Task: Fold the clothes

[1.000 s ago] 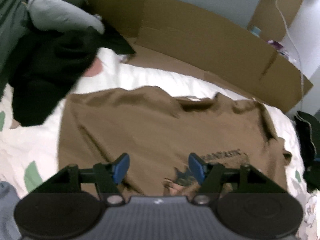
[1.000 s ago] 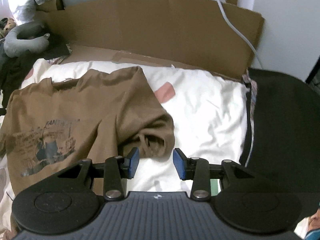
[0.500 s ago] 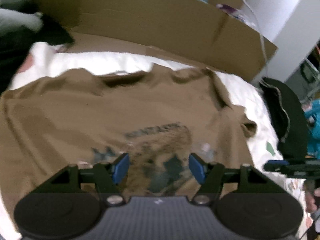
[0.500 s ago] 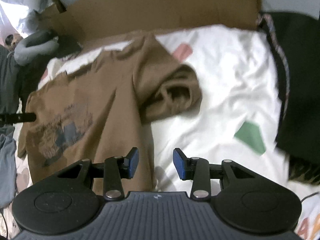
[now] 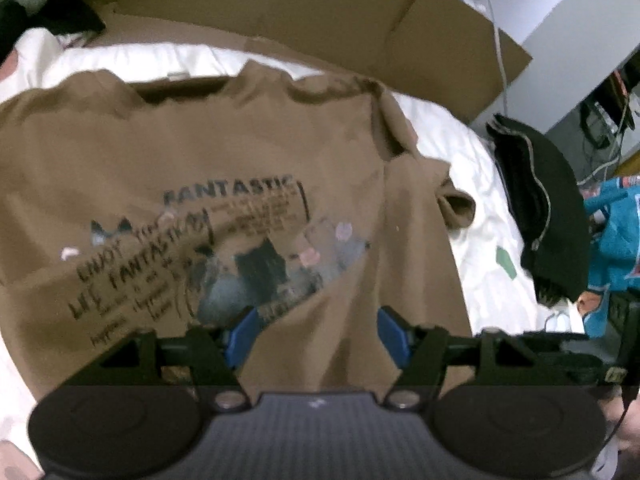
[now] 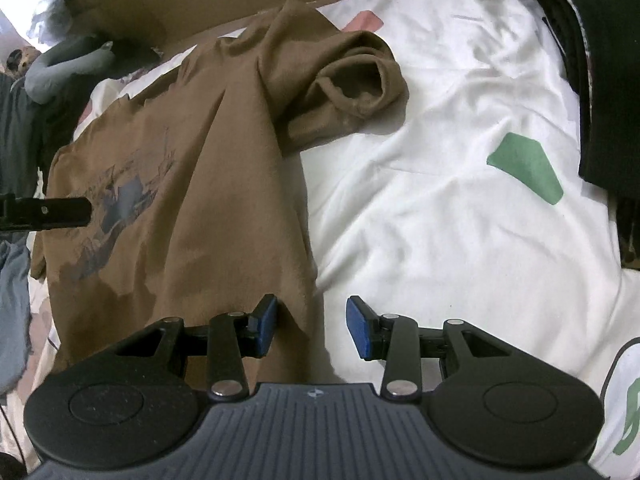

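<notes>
A brown T-shirt (image 5: 208,152) with a dark "FANTASTIC" print lies face up on a white bedsheet (image 6: 460,184). Its right sleeve (image 6: 352,76) is bunched and curled. My left gripper (image 5: 316,334) hovers open over the shirt's lower front, below the print. My right gripper (image 6: 312,324) is open above the shirt's right side edge (image 6: 296,240), with the hem between its blue pads. The other gripper's black finger (image 6: 52,212) shows at the left edge of the right wrist view.
Brown cardboard (image 5: 304,12) stands along the far side of the bed. A black garment (image 5: 548,208) lies at the right, with teal cloth (image 5: 616,232) beyond it. A grey plush (image 6: 64,68) and dark clothes sit at the far left. Grey-blue cloth (image 6: 12,308) lies at the near left.
Both grippers have moved down along the shirt toward its lower part and come closer to it. The left one swung right, off the dark clothes pile. Both stayed open.
</notes>
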Demonstrator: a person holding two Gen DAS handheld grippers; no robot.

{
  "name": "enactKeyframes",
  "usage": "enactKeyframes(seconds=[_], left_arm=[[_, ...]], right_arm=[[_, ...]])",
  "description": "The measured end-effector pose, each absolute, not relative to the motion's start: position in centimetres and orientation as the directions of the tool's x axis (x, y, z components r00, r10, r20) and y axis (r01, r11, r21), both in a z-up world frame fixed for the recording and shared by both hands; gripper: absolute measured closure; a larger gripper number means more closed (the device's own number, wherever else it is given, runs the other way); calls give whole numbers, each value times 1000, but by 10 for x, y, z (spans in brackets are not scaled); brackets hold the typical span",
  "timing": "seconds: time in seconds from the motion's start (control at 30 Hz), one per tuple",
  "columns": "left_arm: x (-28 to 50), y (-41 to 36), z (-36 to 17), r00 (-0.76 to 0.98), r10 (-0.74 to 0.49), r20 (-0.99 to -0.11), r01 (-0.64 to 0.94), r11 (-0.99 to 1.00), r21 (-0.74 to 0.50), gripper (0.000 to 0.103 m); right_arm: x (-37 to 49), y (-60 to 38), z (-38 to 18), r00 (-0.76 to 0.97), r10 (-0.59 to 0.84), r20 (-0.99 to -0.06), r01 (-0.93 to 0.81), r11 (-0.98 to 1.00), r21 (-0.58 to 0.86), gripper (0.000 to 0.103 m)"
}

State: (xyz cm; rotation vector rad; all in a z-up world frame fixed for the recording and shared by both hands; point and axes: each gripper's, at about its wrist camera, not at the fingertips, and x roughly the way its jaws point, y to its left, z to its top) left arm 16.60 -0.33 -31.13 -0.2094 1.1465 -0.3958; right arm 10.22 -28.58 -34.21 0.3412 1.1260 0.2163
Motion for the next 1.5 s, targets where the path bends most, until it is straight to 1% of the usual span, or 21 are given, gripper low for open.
enactKeyframes(seconds=[0.03,0.07,0.1,0.2,0.4,0.47,0.6,0.73,0.87,1.13,1.17,1.2,1.23,1.27,1.3,1.33,1.37,1.5], left_arm=[[165,-4,-313,348,-409,-844,198,912,-360,35],[164,-5,-314,344,-409,-845,198,911,-360,35],[163,-5,-315,341,-410,-846,197,911,-362,35],[164,-6,-316,337,-414,-846,202,909,-364,35],[170,-19,-309,342,-427,-837,264,899,-350,35],[174,-24,-306,339,-450,-826,263,888,-376,34],[181,-33,-298,340,-492,-802,266,868,-420,29],[187,-40,-297,324,-525,-787,265,849,-457,28],[195,-40,-300,305,-540,-784,242,840,-485,28],[203,-32,-319,233,-562,-794,219,826,-520,28],[204,-32,-323,219,-566,-795,224,822,-524,30],[204,-32,-325,207,-571,-794,232,817,-527,35],[205,-33,-328,196,-573,-796,244,814,-527,48],[205,-34,-331,185,-575,-797,255,811,-526,57],[206,-34,-333,176,-574,-800,266,810,-523,81],[207,-35,-336,177,-557,-811,271,820,-504,93],[209,-34,-339,182,-539,-822,270,832,-485,96],[216,-20,-341,230,-506,-831,237,857,-457,97]], right_arm=[[100,-284,-343,417,342,-842,0,927,376,73],[99,-283,-344,417,345,-841,-3,925,379,79],[97,-281,-344,417,349,-839,-5,924,382,90],[95,-277,-341,428,358,-830,-15,921,390,102],[95,-267,-322,473,432,-768,-32,880,475,102],[98,-259,-316,477,457,-751,-48,867,497,102],[104,-242,-307,478,505,-719,-69,838,542,102],[112,-226,-302,478,542,-691,-71,808,584,102],[121,-207,-302,472,562,-679,-71,792,606,102],[132,-175,-300,468,572,-674,-111,795,597,102],[134,-174,-300,467,572,-674,-114,795,596,102],[135,-172,-301,466,573,-675,-117,795,595,101],[137,-170,-301,464,574,-675,-120,796,594,101],[139,-169,-301,463,574,-675,-124,796,592,101],[139,-168,-301,462,571,-679,-125,800,587,100],[140,-168,-301,462,567,-683,-127,804,582,98],[140,-167,-301,461,562,-686,-128,807,576,98],[138,-179,-299,477,550,-685,-93,807,583,98]])
